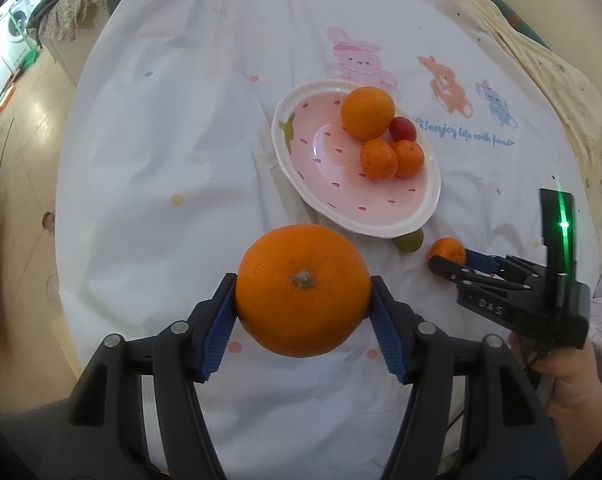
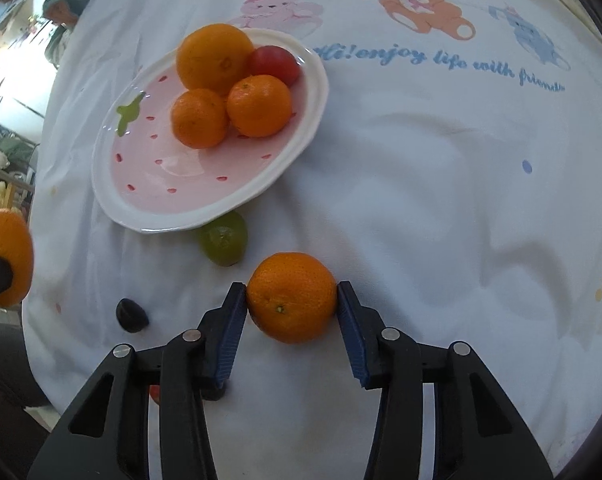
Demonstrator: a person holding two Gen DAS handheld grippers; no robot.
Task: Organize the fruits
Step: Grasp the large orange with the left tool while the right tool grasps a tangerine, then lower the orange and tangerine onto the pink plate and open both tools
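My left gripper is shut on a large orange and holds it above the cloth, near the pink strawberry plate. The plate holds an orange, two mandarins and a red fruit. My right gripper is shut on a small mandarin that rests on the cloth; it also shows in the left wrist view. A green fruit lies by the plate's near rim. A small dark fruit lies left of the right gripper.
The table has a white cloth with cartoon animals and blue lettering. The table's edge curves down on the left. A washing machine and floor lie beyond. A small red thing peeks from under the right gripper.
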